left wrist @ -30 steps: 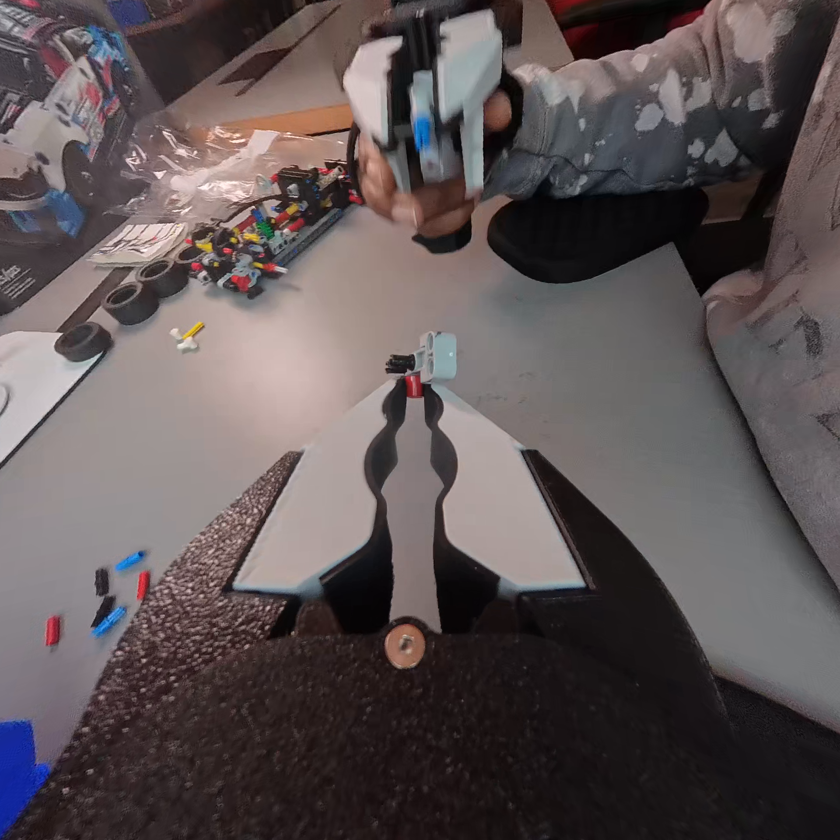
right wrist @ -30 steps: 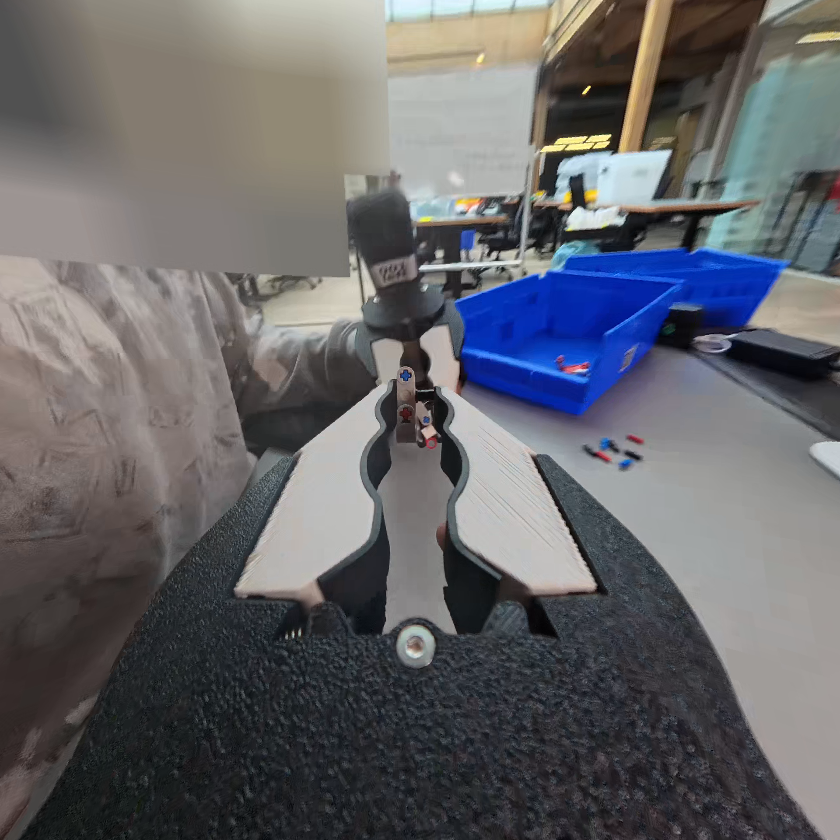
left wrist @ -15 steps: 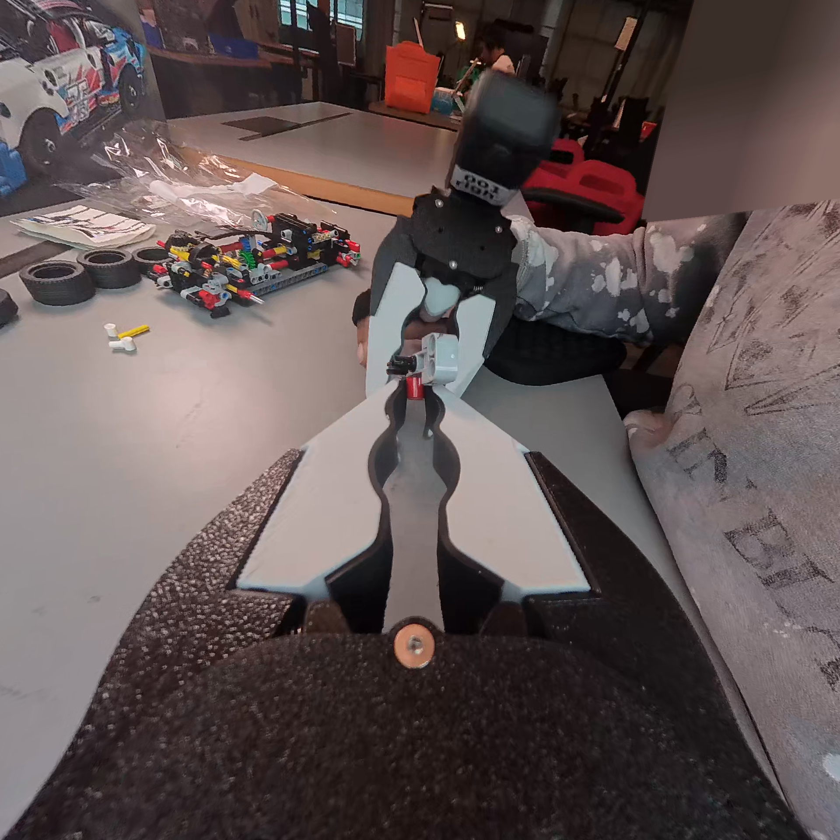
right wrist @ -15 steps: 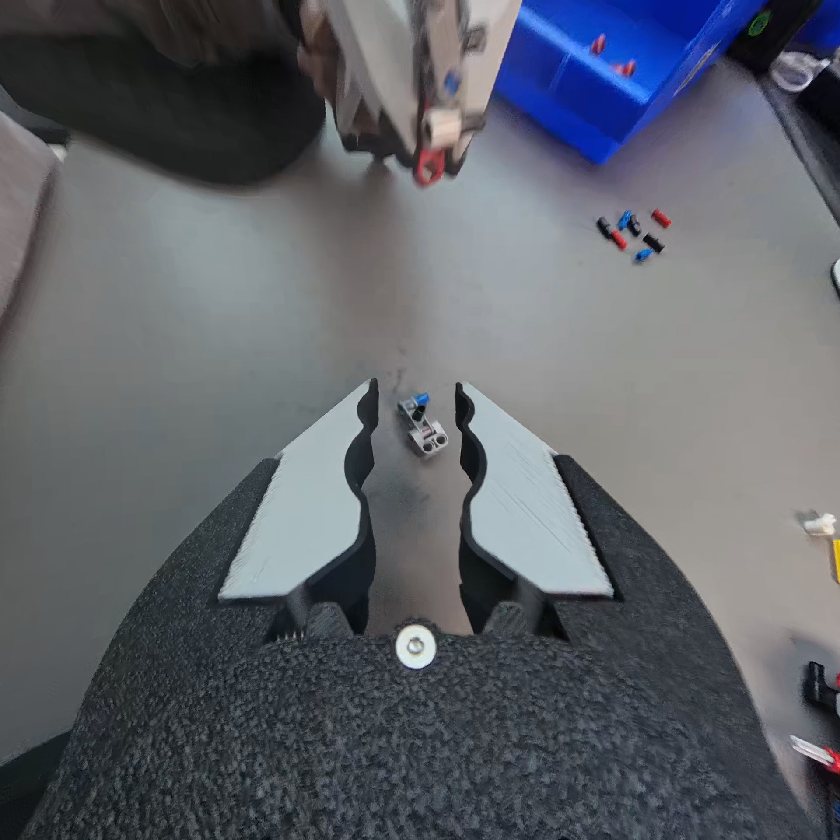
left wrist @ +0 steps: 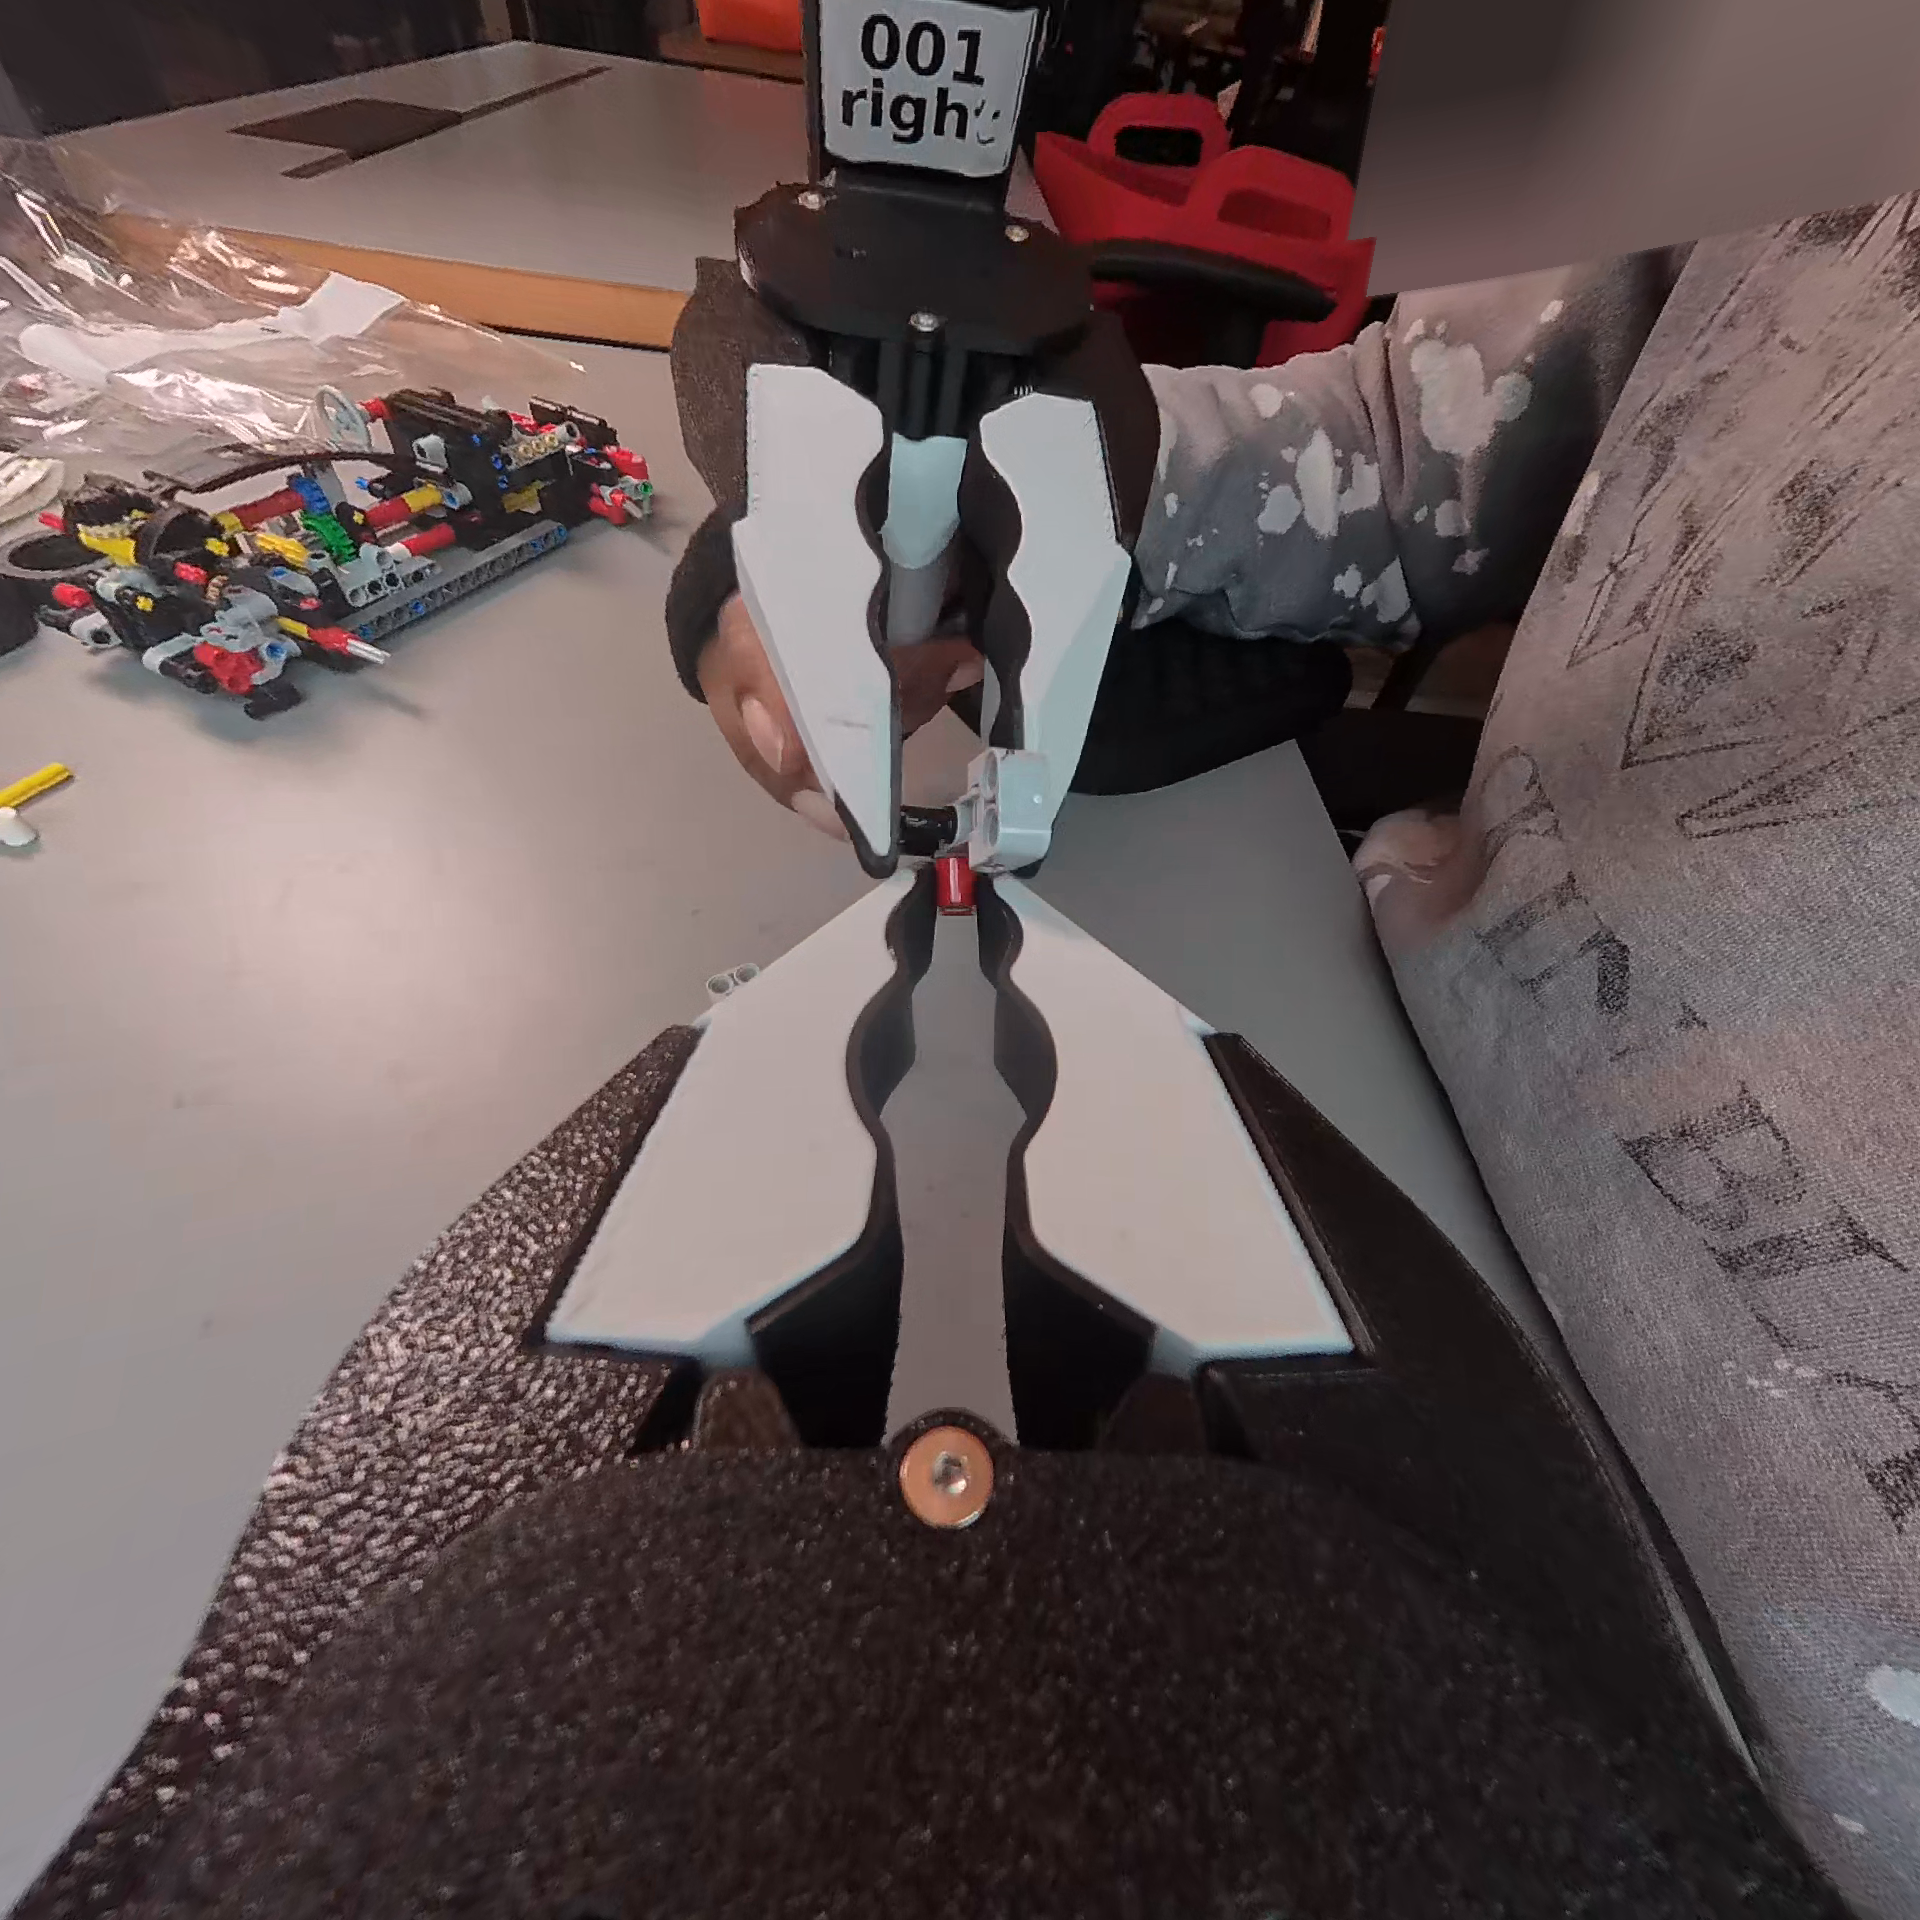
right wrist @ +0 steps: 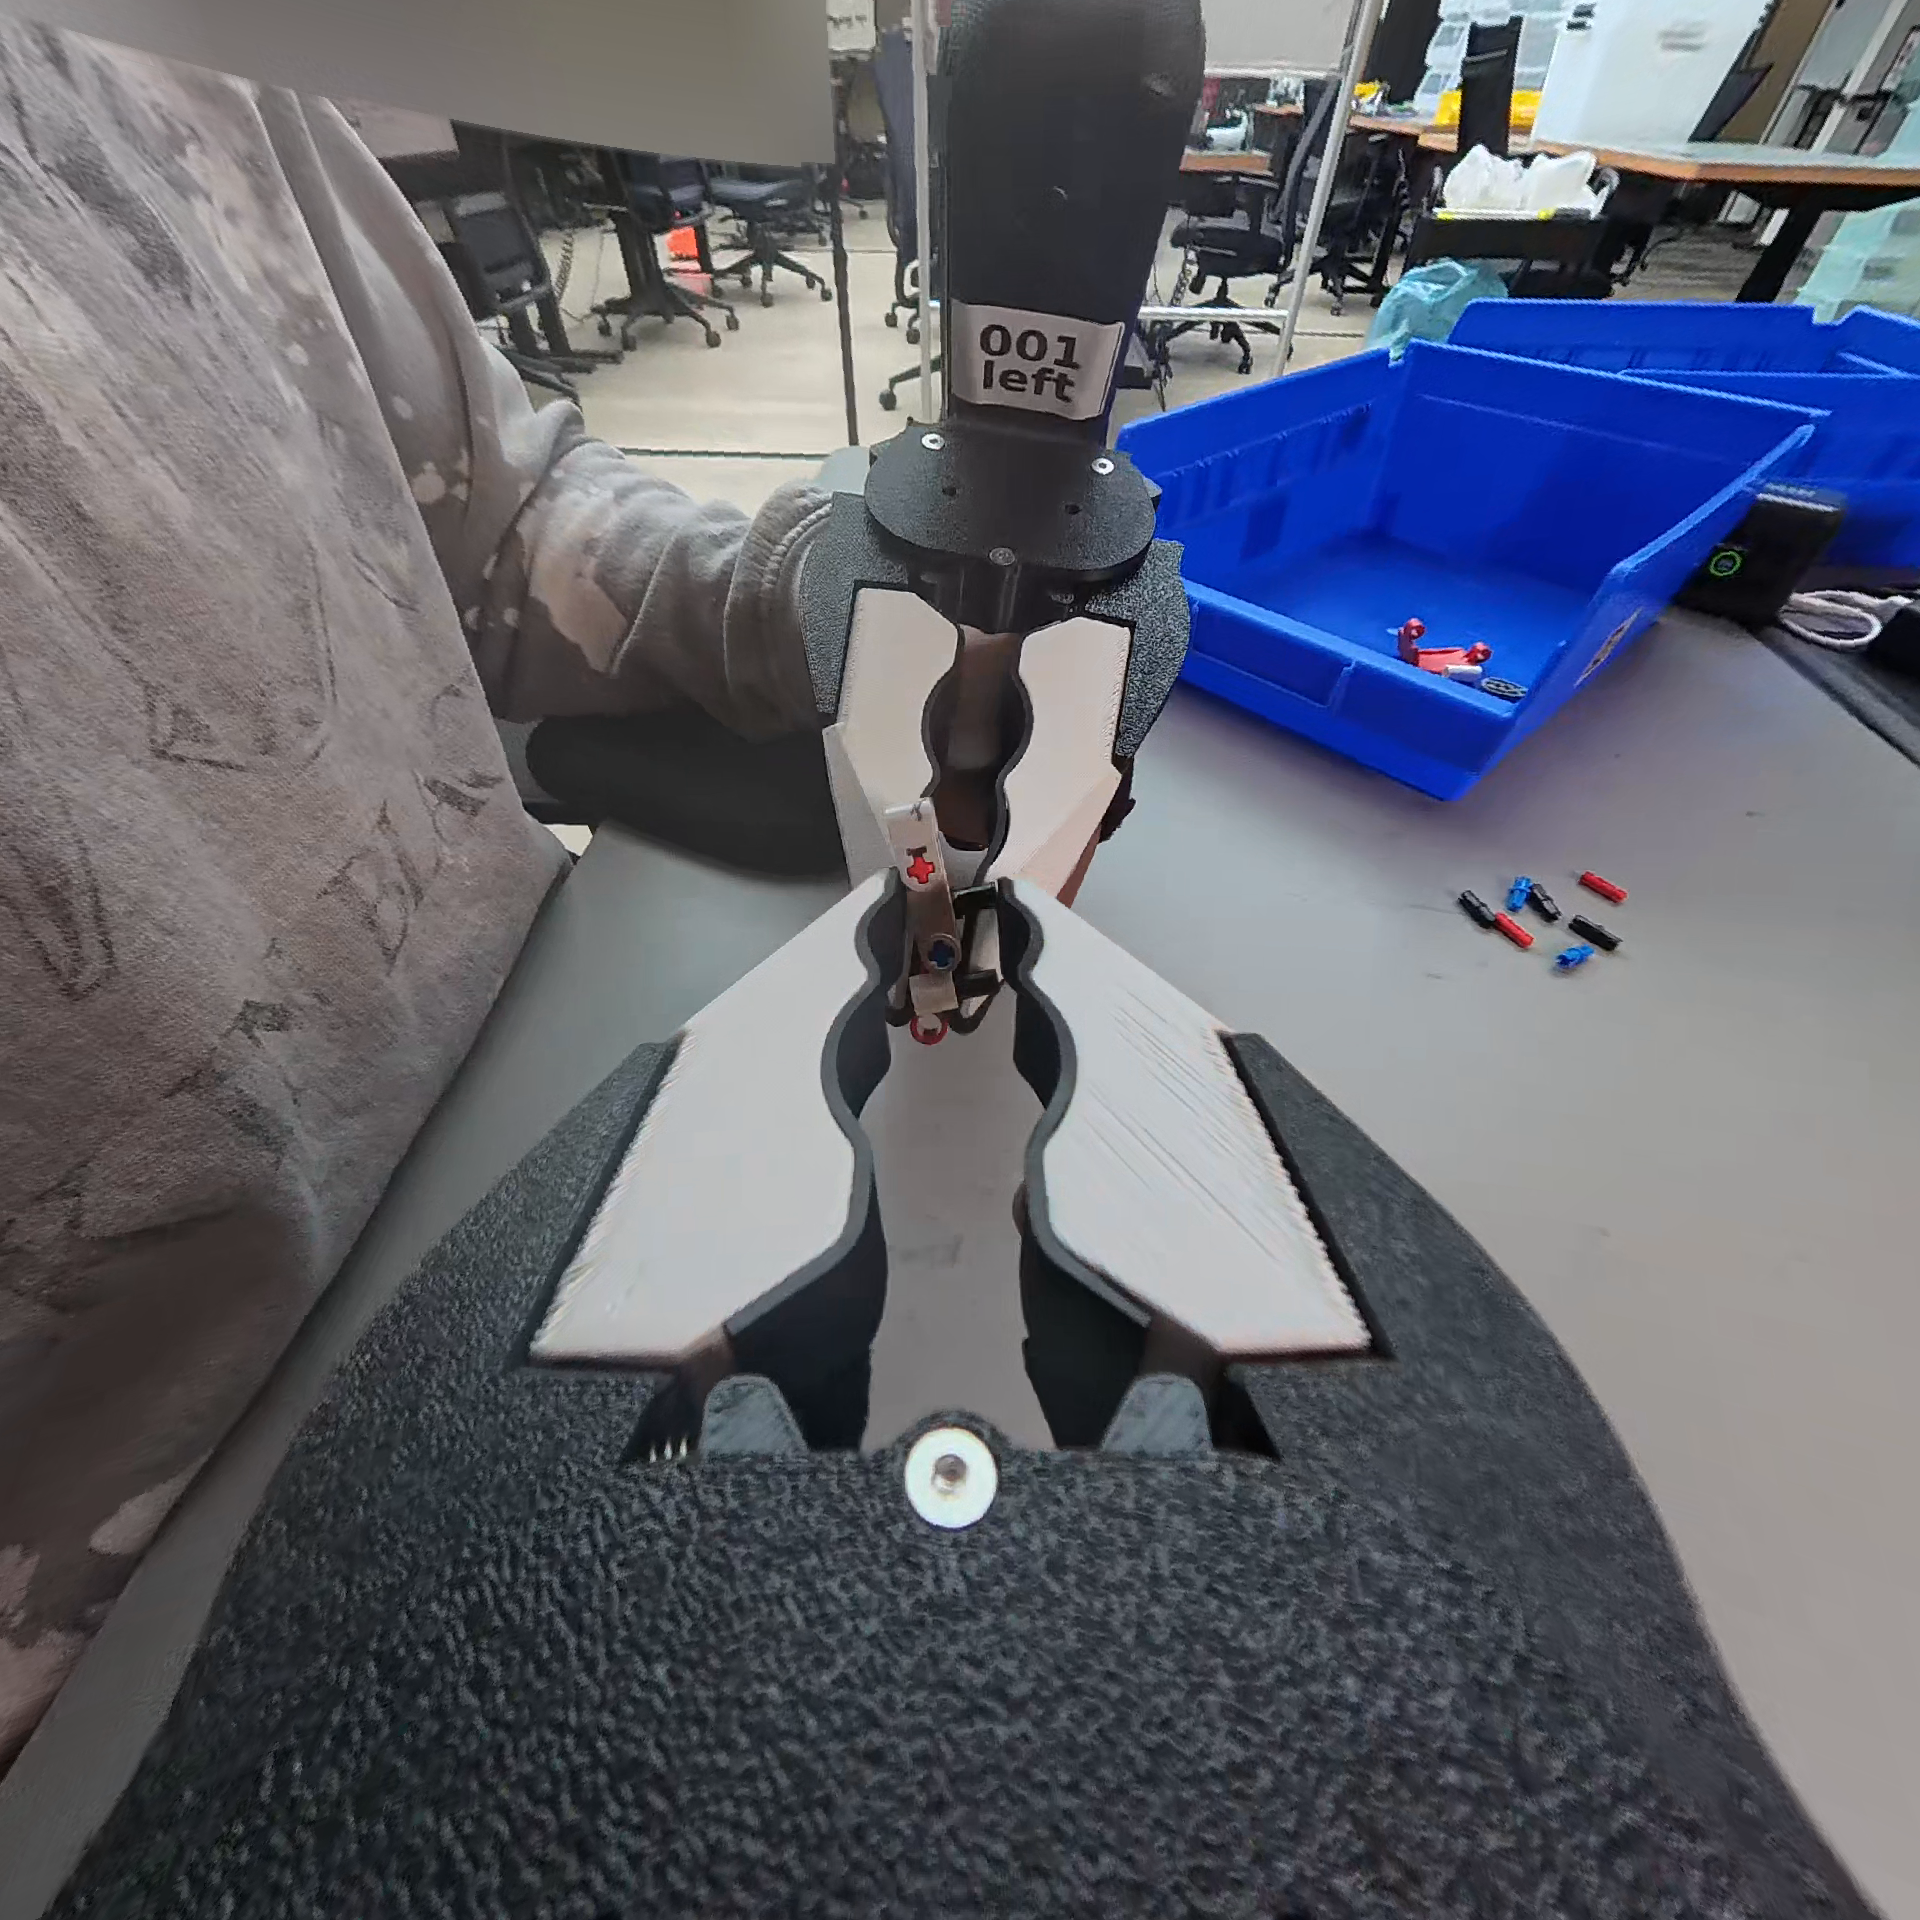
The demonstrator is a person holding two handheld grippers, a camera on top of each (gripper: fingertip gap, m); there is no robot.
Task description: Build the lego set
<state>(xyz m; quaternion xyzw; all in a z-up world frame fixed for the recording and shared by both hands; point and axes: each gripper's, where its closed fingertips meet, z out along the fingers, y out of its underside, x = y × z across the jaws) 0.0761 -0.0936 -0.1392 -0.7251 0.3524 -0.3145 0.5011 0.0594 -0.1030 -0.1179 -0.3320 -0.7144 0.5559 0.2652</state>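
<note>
My left gripper [left wrist: 951, 883] is shut on a small lego assembly [left wrist: 1006, 812]: a red pin, a grey connector and a black pin. My right gripper [left wrist: 961, 831] faces it tip to tip. Its fingers press the black pin on one side and the grey connector on the other. In the right wrist view my right gripper [right wrist: 945, 904] is closed around the same assembly [right wrist: 930, 925], which shows a grey beam with red and blue axle ends. The left gripper [right wrist: 961, 852] stands behind it. Both are held above the grey table [left wrist: 364, 987].
A part-built car chassis [left wrist: 343, 540] and plastic bags [left wrist: 156, 312] lie at the far left. A small grey connector [left wrist: 732, 977] lies by my left finger. Loose pins [right wrist: 1538, 920] and a blue bin [right wrist: 1455, 582] are on the right. The person's grey sleeve [left wrist: 1299, 499] is close. Less than 4 cm separates the two grippers' tips.
Half a second ago my right gripper was open, pointing down over a small grey piece on the table. Now it is raised and closed on the assembly in my left gripper.
</note>
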